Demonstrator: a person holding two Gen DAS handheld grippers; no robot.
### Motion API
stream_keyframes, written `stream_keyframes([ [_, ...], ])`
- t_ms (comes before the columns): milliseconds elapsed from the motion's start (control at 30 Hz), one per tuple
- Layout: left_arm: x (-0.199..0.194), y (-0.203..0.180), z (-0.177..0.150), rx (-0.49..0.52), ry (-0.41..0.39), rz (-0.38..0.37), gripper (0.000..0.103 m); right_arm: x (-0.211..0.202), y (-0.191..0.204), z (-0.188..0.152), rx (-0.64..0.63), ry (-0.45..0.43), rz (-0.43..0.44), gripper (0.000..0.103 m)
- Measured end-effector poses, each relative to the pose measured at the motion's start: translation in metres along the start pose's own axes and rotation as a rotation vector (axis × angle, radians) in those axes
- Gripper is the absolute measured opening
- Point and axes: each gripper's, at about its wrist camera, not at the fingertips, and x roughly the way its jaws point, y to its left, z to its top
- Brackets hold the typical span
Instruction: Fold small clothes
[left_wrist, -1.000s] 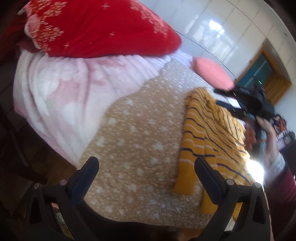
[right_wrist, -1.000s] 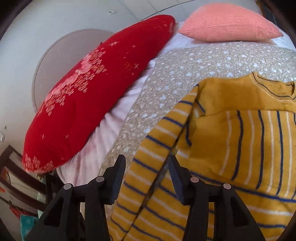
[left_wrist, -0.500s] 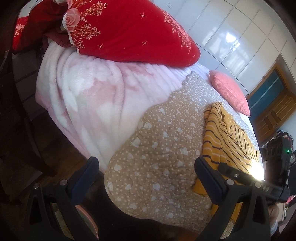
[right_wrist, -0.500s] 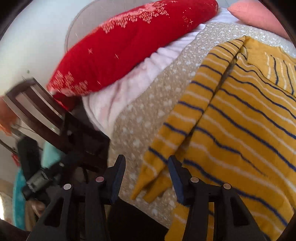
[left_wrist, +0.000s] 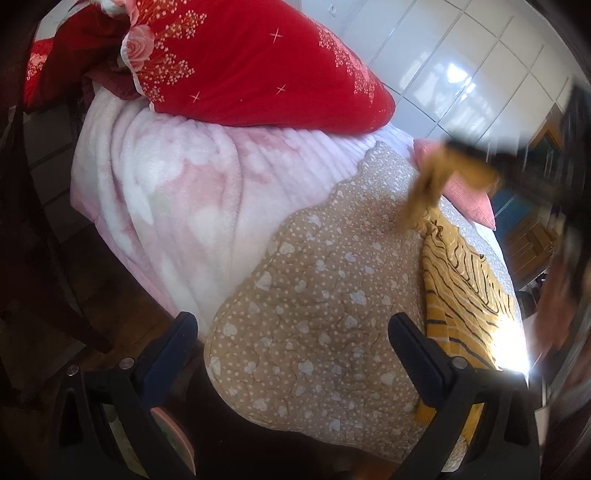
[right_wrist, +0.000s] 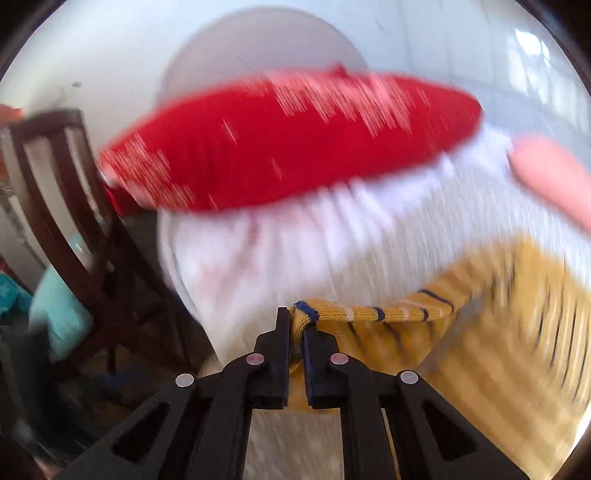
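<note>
A yellow sweater with dark blue stripes (left_wrist: 465, 273) lies on a tan dotted quilt (left_wrist: 332, 295) on the bed. My right gripper (right_wrist: 295, 328) is shut on the end of the sweater's sleeve (right_wrist: 369, 314) and holds it up off the bed; the view is motion-blurred. In the left wrist view the lifted sleeve (left_wrist: 424, 188) hangs blurred from the right gripper (left_wrist: 476, 155) at upper right. My left gripper (left_wrist: 291, 332) is open and empty, low over the quilt's near edge.
A large red embroidered pillow (left_wrist: 251, 70) lies on a pink fleece blanket (left_wrist: 177, 192) at the head of the bed. A small salmon cushion (left_wrist: 469, 199) lies beyond the sweater. A dark wooden chair (right_wrist: 74, 206) stands beside the bed.
My right gripper has shut on the sleeve end and swung it upward, away from the quilt. My left gripper has pulled back a little and stayed open.
</note>
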Motion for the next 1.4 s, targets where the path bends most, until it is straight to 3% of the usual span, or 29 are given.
stream_keyframes([
  [133, -0.007, -0.005, 0.0, 0.009, -0.011, 0.012, 0.103, -0.03, 0.011, 0.066, -0.079, -0.057, 0.027, 0.007],
  [267, -0.004, -0.014, 0.0, 0.037, -0.001, 0.012, 0.103, -0.053, -0.024, 0.077, -0.094, 0.01, -0.016, 0.006],
  [500, 0.019, -0.045, 0.0, 0.102, 0.05, -0.013, 0.103, -0.108, -0.161, 0.016, 0.045, 0.23, -0.27, 0.006],
  [667, 0.039, -0.081, -0.004, 0.154, 0.088, -0.042, 0.103, -0.189, -0.246, -0.032, 0.153, 0.204, -0.499, 0.006],
  [767, 0.048, -0.108, -0.007, 0.205, 0.112, -0.064, 0.103, -0.21, -0.282, -0.069, 0.161, 0.224, -0.676, 0.007],
  [800, 0.051, -0.119, -0.009, 0.229, 0.119, -0.071, 0.103, -0.211, -0.296, -0.083, 0.182, 0.241, -0.701, 0.008],
  [900, 0.053, -0.147, -0.014, 0.288, 0.127, -0.095, 0.103, -0.208, -0.326, -0.128, 0.285, 0.313, -0.732, 0.028],
  [1033, 0.058, -0.175, -0.021, 0.36, 0.127, -0.113, 0.103, -0.224, -0.332, -0.151, 0.395, 0.224, -0.662, 0.036],
  [1167, 0.071, -0.196, -0.03, 0.4, 0.153, -0.134, 0.103, -0.21, -0.324, -0.139, 0.435, 0.124, -0.525, 0.044],
  [1400, 0.079, -0.201, -0.035, 0.427, 0.166, -0.193, 0.103, -0.095, -0.324, -0.074, 0.506, 0.05, -0.277, 0.053],
])
